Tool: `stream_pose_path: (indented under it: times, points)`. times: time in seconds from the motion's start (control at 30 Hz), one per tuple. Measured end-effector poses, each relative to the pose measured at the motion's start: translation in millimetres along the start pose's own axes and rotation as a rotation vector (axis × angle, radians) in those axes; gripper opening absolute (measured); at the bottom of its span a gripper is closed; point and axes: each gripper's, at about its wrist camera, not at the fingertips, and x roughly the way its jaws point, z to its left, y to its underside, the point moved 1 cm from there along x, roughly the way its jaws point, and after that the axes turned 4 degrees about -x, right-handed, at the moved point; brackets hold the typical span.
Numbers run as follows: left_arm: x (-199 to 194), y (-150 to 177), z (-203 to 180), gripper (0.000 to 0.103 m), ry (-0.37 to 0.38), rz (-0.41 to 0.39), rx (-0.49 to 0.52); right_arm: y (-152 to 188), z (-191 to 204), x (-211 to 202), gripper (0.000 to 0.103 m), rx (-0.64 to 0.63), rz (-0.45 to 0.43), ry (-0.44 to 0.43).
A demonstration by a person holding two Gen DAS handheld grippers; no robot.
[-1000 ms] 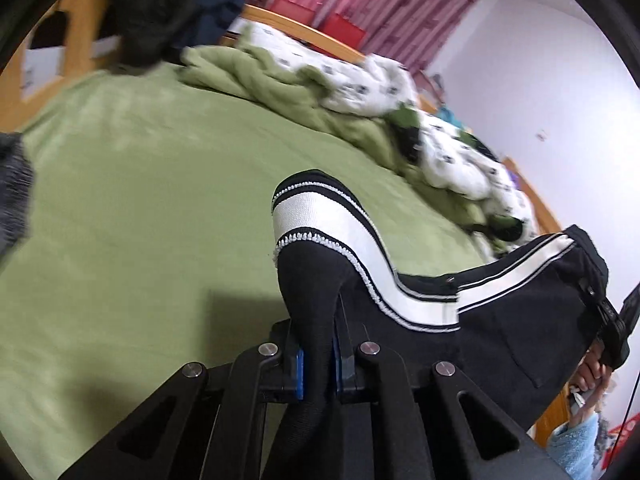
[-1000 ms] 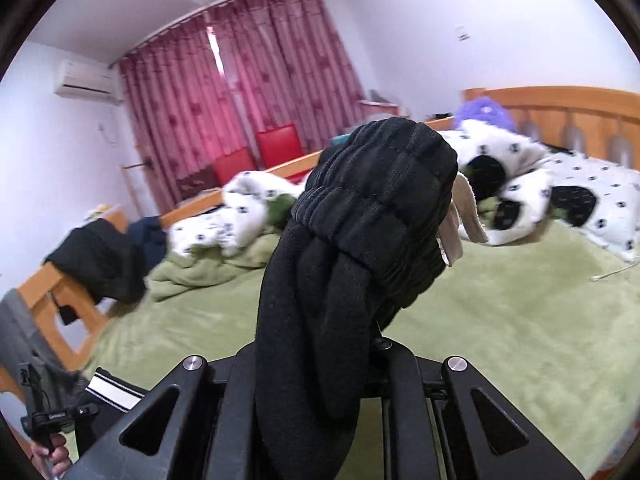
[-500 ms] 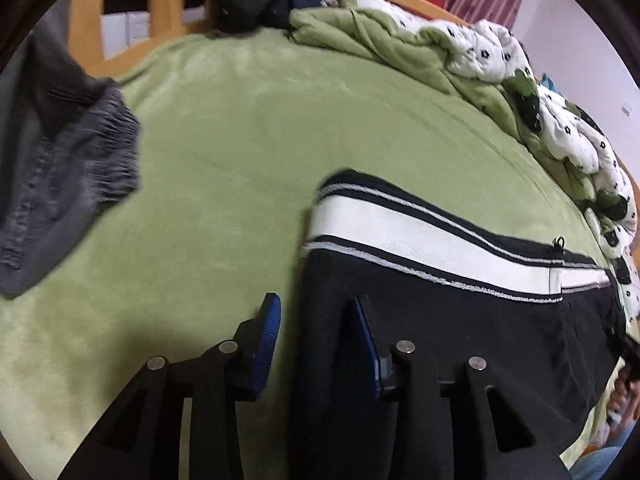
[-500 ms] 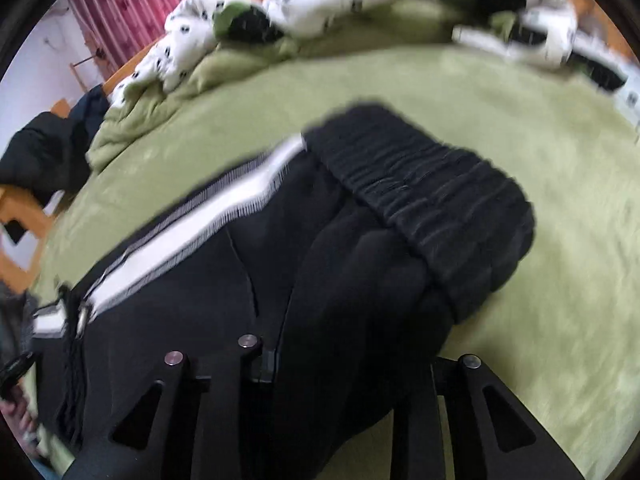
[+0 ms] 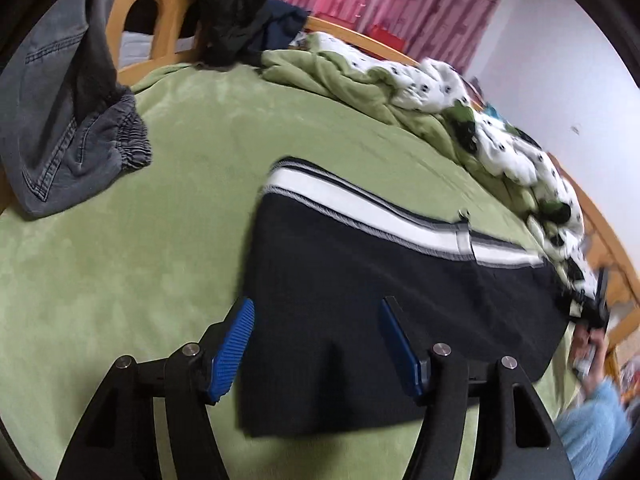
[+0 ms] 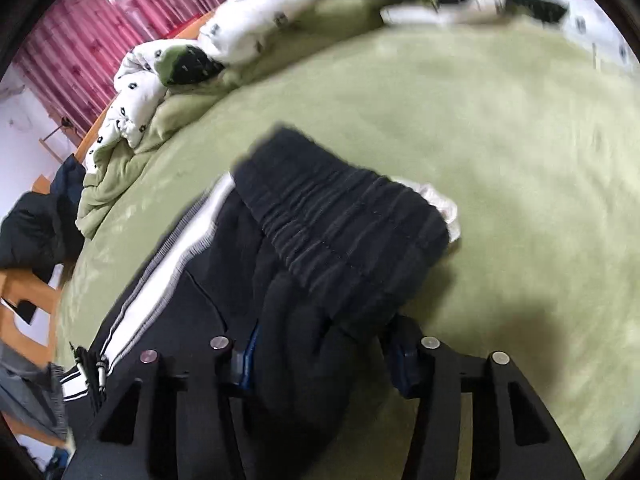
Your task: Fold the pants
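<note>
Black pants with a white side stripe lie folded on the green bed. My left gripper is open wide just above the near edge of the pants, its blue pads apart and holding nothing. In the right wrist view the ribbed black waistband of the pants lies ahead. My right gripper has its fingers parted, with a bunch of the black cloth lying between them.
Grey jeans hang over the wooden bed frame at the left. A crumpled green and white spotted duvet runs along the far side of the bed. Dark clothes hang on the frame. A person's hand shows at the right edge.
Both grippers lowered the pants onto the bed. My left gripper let go and opened wide. My right gripper's fingers have spread apart around the waistband cloth.
</note>
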Motion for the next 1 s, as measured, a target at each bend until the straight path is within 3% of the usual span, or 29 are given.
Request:
stream_pose_path:
  times: [0.07,0.1,0.17,0.23,0.3,0.4,0.5,0.7,0.77,0.9,1.0]
  points:
    - [12.6,13.3,-1.8,0.065,-0.099,0.048,0.025,-2.4,8.3,-13.1,0.051,-0.024,-0.053,-0.007]
    - [23.6,20.7,-0.2,0.065,-0.140,0.096,0.025,-1.2,11.8,-11.9,0.053,-0.054,-0.033,0.016]
    - [32.3,29.8,4.9,0.065,-0.124,0.139,-0.023,2.1,11.5,-5.7,0.054,-0.091,0.044,0.059]
    - [22.2,32.5,12.2,0.065,-0.075,0.117,-0.089,9.4,2.5,-8.6,0.054,-0.099,0.096,0.079]
    - [11.0,33.5,20.2,0.065,-0.032,0.107,-0.138,16.7,-5.7,-27.0,0.054,-0.110,0.084,0.071]
    - [6.1,38.3,30.0,0.065,-0.037,0.115,-0.155,18.7,-0.6,-56.9,0.054,-0.181,0.041,0.107]
    - [6.9,40.8,35.8,0.065,-0.019,0.112,-0.183,14.8,26.4,-88.1,0.054,-0.277,-0.028,0.168]
    - [8.8,41.6,38.9,0.066,-0.017,0.083,-0.179,32.2,133.3,-112.2,0.054,-0.508,-0.076,0.012]
    - [10.3,41.9,38.2,0.066,-0.017,0.073,-0.178,51.4,180.0,-102.6,0.052,-0.592,-0.055,-0.059]
    - [11.8,39.6,35.5,0.066,-0.037,0.051,-0.137,98.7,250.9,-69.3,0.035,-0.714,-0.004,-0.160]
    - [11.2,39.7,37.2,0.066,-0.020,0.044,-0.123,133.0,287.9,-48.8,0.034,-0.797,0.026,-0.199]
